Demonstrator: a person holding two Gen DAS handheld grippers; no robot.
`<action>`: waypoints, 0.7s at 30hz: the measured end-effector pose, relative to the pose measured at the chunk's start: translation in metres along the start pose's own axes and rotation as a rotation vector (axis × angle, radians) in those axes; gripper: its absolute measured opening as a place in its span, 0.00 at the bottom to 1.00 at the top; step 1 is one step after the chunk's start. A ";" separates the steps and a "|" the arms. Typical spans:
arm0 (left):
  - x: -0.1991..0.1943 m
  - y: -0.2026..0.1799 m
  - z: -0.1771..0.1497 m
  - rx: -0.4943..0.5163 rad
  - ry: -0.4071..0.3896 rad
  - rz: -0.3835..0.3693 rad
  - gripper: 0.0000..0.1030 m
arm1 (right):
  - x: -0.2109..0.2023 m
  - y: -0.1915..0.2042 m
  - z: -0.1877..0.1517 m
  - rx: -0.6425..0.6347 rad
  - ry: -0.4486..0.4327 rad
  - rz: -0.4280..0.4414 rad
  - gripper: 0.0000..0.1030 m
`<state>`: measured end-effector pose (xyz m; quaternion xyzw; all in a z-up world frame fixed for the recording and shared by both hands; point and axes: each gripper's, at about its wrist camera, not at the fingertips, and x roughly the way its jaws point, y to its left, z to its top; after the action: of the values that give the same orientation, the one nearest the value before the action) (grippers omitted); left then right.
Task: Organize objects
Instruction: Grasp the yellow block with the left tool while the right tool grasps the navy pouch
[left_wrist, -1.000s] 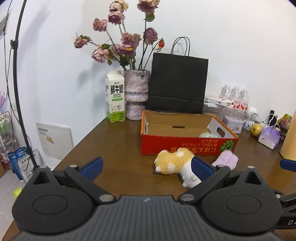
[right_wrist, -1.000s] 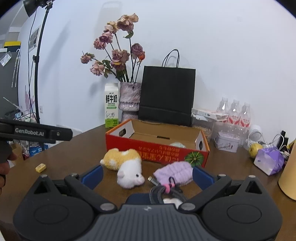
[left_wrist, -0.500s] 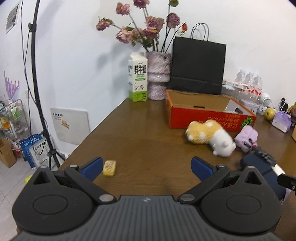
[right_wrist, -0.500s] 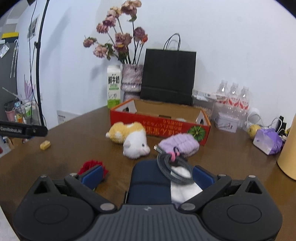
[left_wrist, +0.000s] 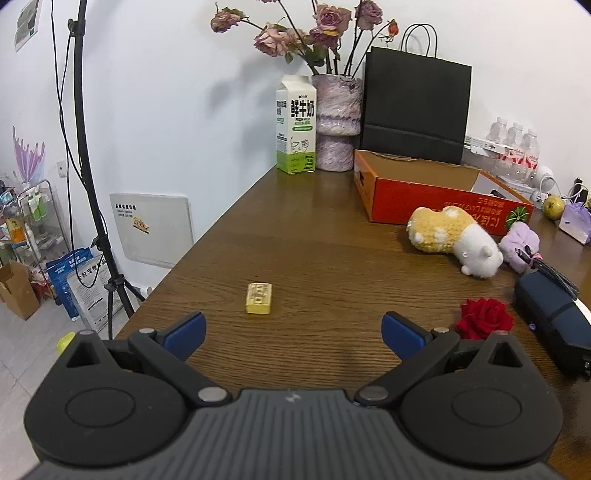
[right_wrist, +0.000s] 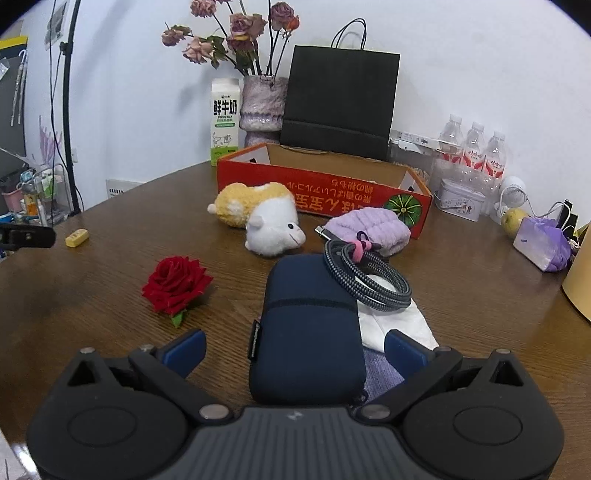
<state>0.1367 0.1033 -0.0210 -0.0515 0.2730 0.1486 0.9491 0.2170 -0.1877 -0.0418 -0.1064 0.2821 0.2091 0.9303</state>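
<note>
While both grippers' jaws are spread and empty, a ridged yellow block (left_wrist: 259, 298) is seen at the left gripper's (left_wrist: 293, 329) twelve o'clock on bare wood-grain table (left_wrist: 317, 243); a soft navy pouch (right_wrist: 308, 325) is framed by the right gripper (right_wrist: 294, 349).

Dark wood-grain table (right_wrist: 480, 295), smooth with a soft sheen. The plush toy (right_wrist: 258, 214) is fluffy pile, yellow and white; the purple cloth (right_wrist: 369, 229) beside it looks like soft ribbed terry. Navy pouch (right_wrist: 306, 325): matt woven fabric. On it, a braided cable (right_wrist: 369, 277), grey textile weave. Red rose (right_wrist: 175, 282) with velvety petals. The box (right_wrist: 332, 192) is printed cardboard, raw brown inside. Black bag (right_wrist: 340, 99) is matt paper. The right claw (right_wrist: 293, 347) shows matt black plastic with blue pads (right_wrist: 184, 349).
</note>
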 end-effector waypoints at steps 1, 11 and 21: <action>0.001 0.002 0.000 0.002 0.002 0.001 1.00 | 0.003 0.000 0.000 -0.002 0.004 -0.003 1.00; 0.010 0.014 0.001 -0.002 0.010 -0.004 1.00 | 0.042 0.005 0.009 -0.039 0.040 -0.045 0.79; 0.025 0.027 0.000 -0.002 0.034 0.008 1.00 | 0.046 0.003 0.012 -0.033 -0.006 -0.036 0.61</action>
<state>0.1483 0.1348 -0.0351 -0.0540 0.2892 0.1517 0.9436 0.2563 -0.1664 -0.0588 -0.1260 0.2739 0.1975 0.9328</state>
